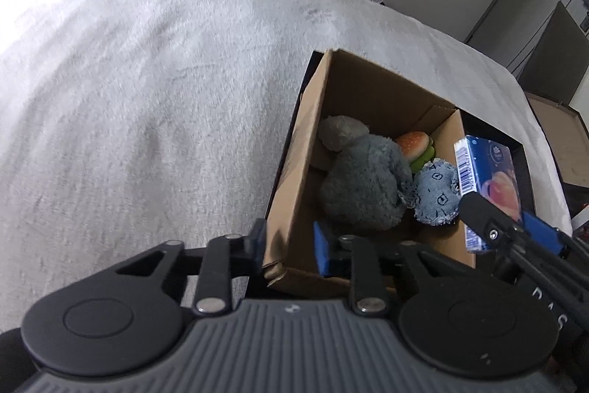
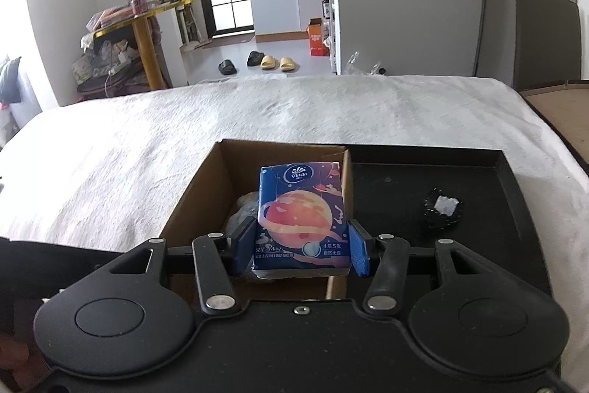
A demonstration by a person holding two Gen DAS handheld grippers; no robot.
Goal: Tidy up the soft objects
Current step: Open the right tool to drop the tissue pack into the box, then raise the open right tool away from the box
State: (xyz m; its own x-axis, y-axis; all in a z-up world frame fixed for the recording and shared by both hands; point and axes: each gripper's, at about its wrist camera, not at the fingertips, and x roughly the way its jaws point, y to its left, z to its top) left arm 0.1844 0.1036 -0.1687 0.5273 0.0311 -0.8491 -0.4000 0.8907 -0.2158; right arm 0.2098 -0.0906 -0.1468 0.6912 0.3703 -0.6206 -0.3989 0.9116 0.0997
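An open cardboard box [image 1: 294, 153] stands on a white blanket and holds a grey plush [image 1: 364, 186], a denim soft piece [image 1: 436, 194], a toy burger [image 1: 414, 144] and a pale grey lump [image 1: 340, 131]. My left gripper [image 1: 291, 244] straddles the box's near left wall at the corner, pads pressed on the cardboard. My right gripper [image 2: 302, 251] is shut on a blue tissue pack [image 2: 303, 216] and holds it upright over the box's [image 2: 206, 183] right side. The left wrist view shows that pack [image 1: 486, 172] at the box's right wall.
The box sits in a black tray [image 2: 478, 168], whose right half holds a small black ring with a white scrap [image 2: 443, 207]. The white blanket [image 1: 147, 98] spreads wide to the left and beyond. A brown board [image 2: 559, 113] lies off the bed's right edge.
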